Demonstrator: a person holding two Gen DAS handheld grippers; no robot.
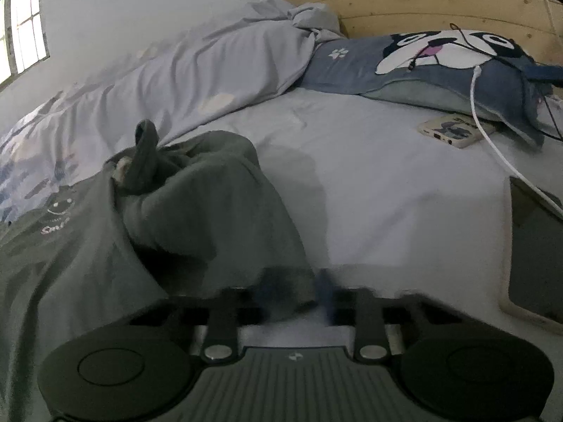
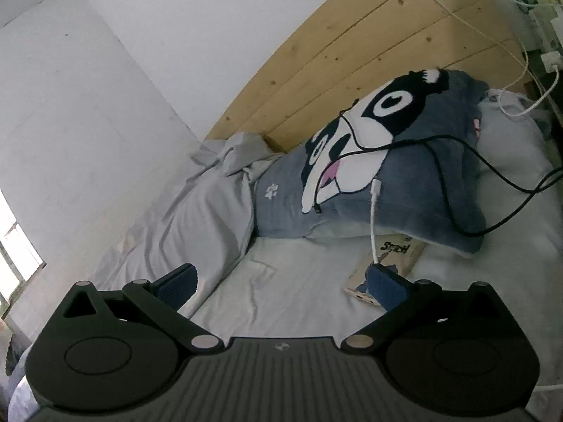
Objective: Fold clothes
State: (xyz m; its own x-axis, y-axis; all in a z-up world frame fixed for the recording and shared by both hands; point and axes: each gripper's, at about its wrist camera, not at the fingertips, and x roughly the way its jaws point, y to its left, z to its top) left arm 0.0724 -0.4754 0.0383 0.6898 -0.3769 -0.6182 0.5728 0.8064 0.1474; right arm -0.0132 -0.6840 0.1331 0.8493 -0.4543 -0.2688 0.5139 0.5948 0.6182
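Bed (image 2: 299, 302), "Stitch" phone case (image 2: 394, 256)

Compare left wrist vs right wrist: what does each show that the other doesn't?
Left wrist only: the green garment crumpled on the bed, the left gripper shut on its near edge, a window, and a tablet at the right edge.

Right wrist only: the right gripper open and holding nothing, plus wall plugs beside the headboard.

Both: the dog-face pillow, the grey duvet, the wooden headboard, the phone and white cable.
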